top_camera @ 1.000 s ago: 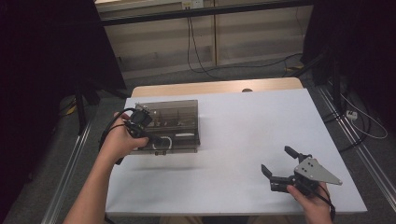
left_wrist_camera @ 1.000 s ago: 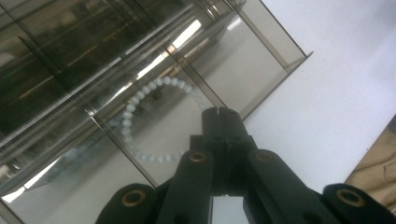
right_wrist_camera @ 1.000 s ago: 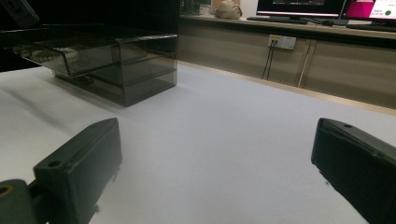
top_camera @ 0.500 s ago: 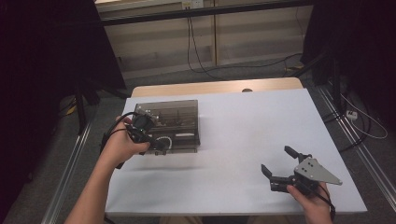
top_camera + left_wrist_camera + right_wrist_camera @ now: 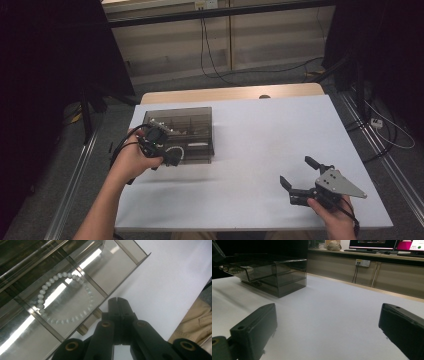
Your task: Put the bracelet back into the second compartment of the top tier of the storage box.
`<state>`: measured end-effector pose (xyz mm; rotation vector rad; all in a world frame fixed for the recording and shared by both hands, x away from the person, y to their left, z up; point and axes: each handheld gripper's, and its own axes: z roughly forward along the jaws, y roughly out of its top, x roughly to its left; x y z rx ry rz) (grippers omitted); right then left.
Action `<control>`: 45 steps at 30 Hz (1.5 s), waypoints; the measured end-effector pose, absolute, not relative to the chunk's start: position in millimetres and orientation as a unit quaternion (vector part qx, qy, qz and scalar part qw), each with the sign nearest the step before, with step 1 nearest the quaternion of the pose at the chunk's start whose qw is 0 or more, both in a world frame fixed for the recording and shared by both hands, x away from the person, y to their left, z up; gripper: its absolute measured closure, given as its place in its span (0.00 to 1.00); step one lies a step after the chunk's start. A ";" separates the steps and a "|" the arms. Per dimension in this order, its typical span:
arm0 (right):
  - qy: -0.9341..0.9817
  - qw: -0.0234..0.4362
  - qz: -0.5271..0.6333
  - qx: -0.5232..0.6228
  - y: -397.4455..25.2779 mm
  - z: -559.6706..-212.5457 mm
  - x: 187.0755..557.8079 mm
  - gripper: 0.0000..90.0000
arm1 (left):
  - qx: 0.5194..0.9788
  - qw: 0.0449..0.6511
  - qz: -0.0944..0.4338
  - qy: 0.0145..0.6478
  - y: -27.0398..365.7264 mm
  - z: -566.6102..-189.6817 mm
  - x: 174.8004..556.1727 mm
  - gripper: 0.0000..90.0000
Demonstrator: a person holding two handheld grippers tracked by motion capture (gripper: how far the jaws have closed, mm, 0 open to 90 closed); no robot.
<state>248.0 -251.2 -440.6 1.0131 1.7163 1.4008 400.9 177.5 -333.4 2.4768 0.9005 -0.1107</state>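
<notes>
A smoky see-through drawer box stands at the table's left side, also seen in the right gripper view. Its lowest drawer is pulled out, and a white bead bracelet lies in one of its compartments. My left gripper hangs over the drawer's front wall, and its jaws are shut with nothing between them. My right gripper rests near the table's front right, open and empty, pointing toward the box.
The white tabletop stretches between the box and the right gripper. A wooden strip runs along the far edge. Cables lie on the floor beyond, and a metal rail runs along the right side.
My left gripper has moved a little toward the near side, over the drawer's front. The right gripper has stayed put.
</notes>
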 end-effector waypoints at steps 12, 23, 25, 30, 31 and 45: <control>0.661 0.346 0.540 0.389 -250.8 -440.6 248.0 0.01 | 0.909 0.251 -0.046 0.330 179.7 -345.2 395.8 1.00; 0.661 0.346 0.540 0.389 -251.0 -440.3 248.0 0.01 | 0.910 0.247 -0.046 0.330 184.9 -352.5 393.2 1.00; 0.660 0.346 0.541 0.390 -251.1 -440.2 247.9 0.01 | 0.910 0.247 -0.045 0.331 185.4 -353.8 392.2 1.00; 0.660 0.346 0.540 0.390 -251.2 -440.3 247.7 0.01 | 0.911 0.241 -0.050 0.330 187.0 -358.9 391.1 1.00; 0.661 0.346 0.540 0.389 -251.2 -440.2 247.7 0.01 | 0.910 0.243 -0.050 0.331 187.4 -359.9 390.9 1.00; 0.661 0.349 0.539 0.389 -250.8 -439.7 246.9 0.01 | 0.910 0.234 -0.046 0.340 192.4 -366.0 394.2 1.00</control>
